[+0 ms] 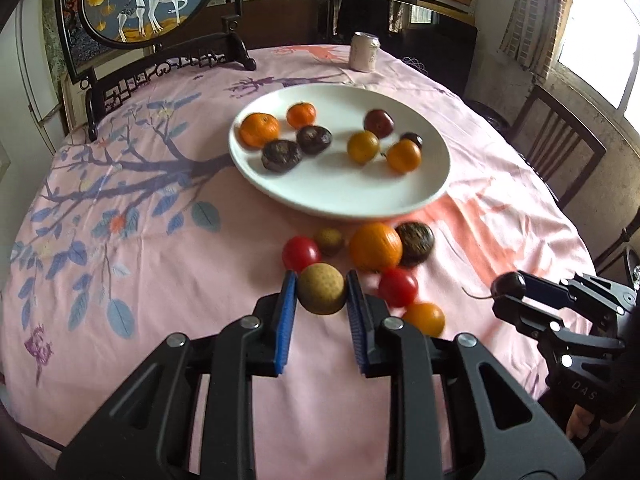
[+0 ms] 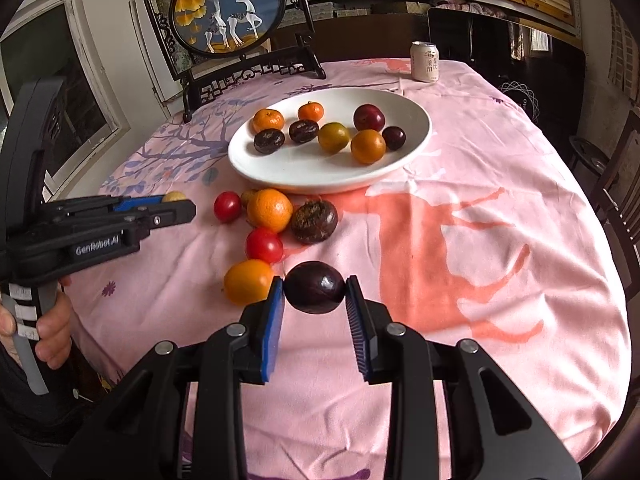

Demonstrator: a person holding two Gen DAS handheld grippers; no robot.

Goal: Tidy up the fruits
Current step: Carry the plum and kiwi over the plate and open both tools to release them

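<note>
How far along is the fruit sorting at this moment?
Roughly halfway. Seven fruits already sit on the white plate. In hand: the left gripper clamps a tan round fruit, and the right gripper clamps a dark purple fruit. Left: six fruits on the tablecloth, including the big orange.

2 close wrist views, angled down across the plate (image 1: 280, 184), side by side.

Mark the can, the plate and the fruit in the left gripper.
can (image 2: 425, 62), right wrist view, middle of its side
plate (image 1: 340, 196), left wrist view, bare near rim
tan fruit (image 1: 321, 289), left wrist view, its centre
</note>
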